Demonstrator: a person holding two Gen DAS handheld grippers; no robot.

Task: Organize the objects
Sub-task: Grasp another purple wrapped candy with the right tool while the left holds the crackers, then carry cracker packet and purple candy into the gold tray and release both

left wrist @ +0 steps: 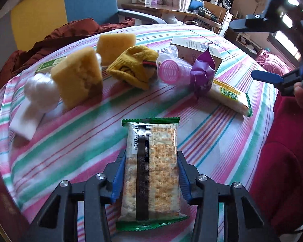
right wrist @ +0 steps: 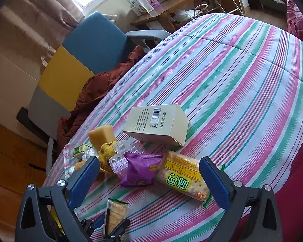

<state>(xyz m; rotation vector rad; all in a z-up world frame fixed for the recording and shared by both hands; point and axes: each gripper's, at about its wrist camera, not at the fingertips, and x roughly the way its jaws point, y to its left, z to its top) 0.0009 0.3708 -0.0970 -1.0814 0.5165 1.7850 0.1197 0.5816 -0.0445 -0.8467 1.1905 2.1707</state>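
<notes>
Surface: the striped bedspread (right wrist: 242, 76) I work over, pink, green and white
Back row: two yellow sponges (left wrist: 78, 76), a white foam piece (left wrist: 30, 104), a yellow knit sock (left wrist: 135, 66), a pink ribbed roller (left wrist: 169, 70)
Right side: cream carton (right wrist: 157, 123) flat, purple snack bag (right wrist: 139, 169) touching my yellow cracker pack (right wrist: 181, 177)
Far edge: small green box (right wrist: 80, 150)

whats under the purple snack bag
The purple snack bag overlaps one end of the yellow cracker pack, with the striped cloth beneath. Anything else under it is covered.
</notes>
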